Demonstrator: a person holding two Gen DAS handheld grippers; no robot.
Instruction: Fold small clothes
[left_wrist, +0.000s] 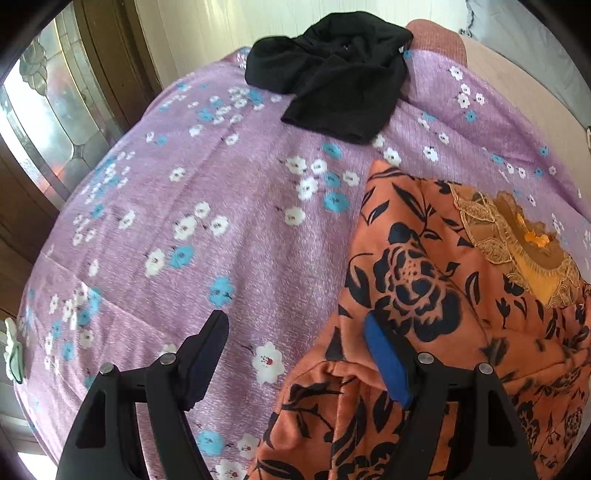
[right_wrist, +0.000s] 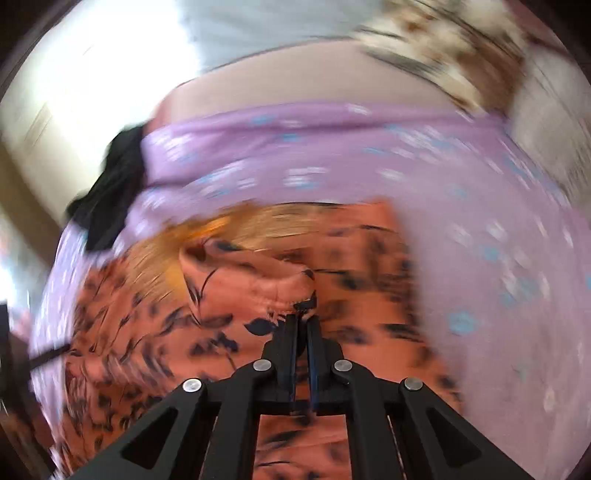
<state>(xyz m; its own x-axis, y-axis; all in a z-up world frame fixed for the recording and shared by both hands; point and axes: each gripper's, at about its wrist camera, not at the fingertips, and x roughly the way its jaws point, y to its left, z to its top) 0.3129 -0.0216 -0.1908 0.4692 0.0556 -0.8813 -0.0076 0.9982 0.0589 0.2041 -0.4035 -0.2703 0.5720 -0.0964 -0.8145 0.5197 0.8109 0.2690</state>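
Note:
An orange garment with a dark floral print (left_wrist: 424, 295) lies on the purple flowered bedsheet (left_wrist: 221, 221), with a lace-trimmed orange neckline (left_wrist: 524, 240) at its far end. My left gripper (left_wrist: 295, 325) is open; its right finger rests on the garment's left edge and its left finger is over the sheet. In the blurred right wrist view, my right gripper (right_wrist: 303, 310) is shut on a bunched fold of the orange garment (right_wrist: 251, 280) and holds it lifted above the rest of the cloth.
A crumpled black garment (left_wrist: 332, 77) lies at the far end of the bed and also shows in the right wrist view (right_wrist: 107, 192). A wooden-framed glass door (left_wrist: 48, 122) stands to the left. A beige pillow (left_wrist: 524, 96) lies at the far right.

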